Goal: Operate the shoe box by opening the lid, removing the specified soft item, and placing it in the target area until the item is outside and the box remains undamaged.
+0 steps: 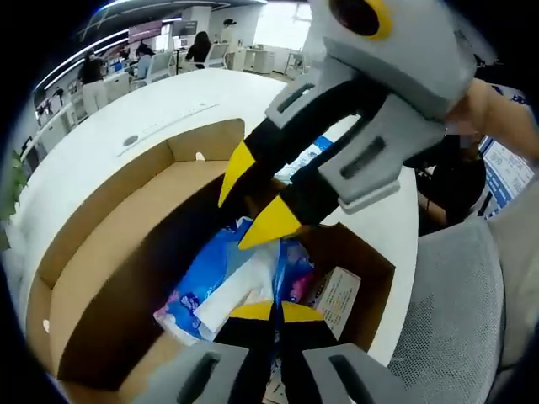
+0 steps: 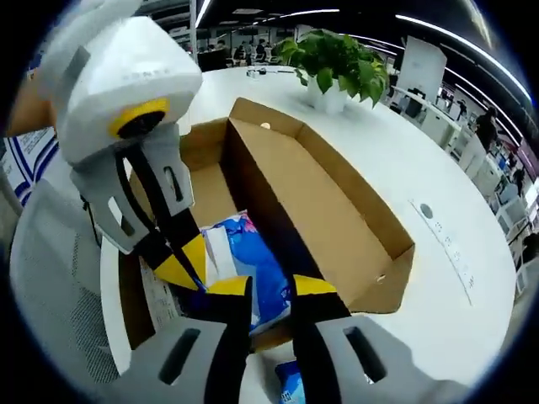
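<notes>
Open-plan office, lit by long ceiling light strips [image 2: 438,25]. A large white round table [image 2: 438,252] carries a potted green plant [image 2: 337,63] at its 12 o'clock edge in the right gripper view. A grey mesh chair [image 1: 455,311] stands at 4 o'clock in the left gripper view; desks with seated people [image 1: 200,46] lie beyond at 11 o'clock.

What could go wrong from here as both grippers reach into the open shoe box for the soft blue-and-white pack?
1. The left gripper and right gripper crowd the same soft pack, so their jaws could collide.
2. Opposite pulls might tear its thin wrapper.
3. The shoe box has cardboard walls close beside the jaws; lifting at an angle could bend one.
</notes>
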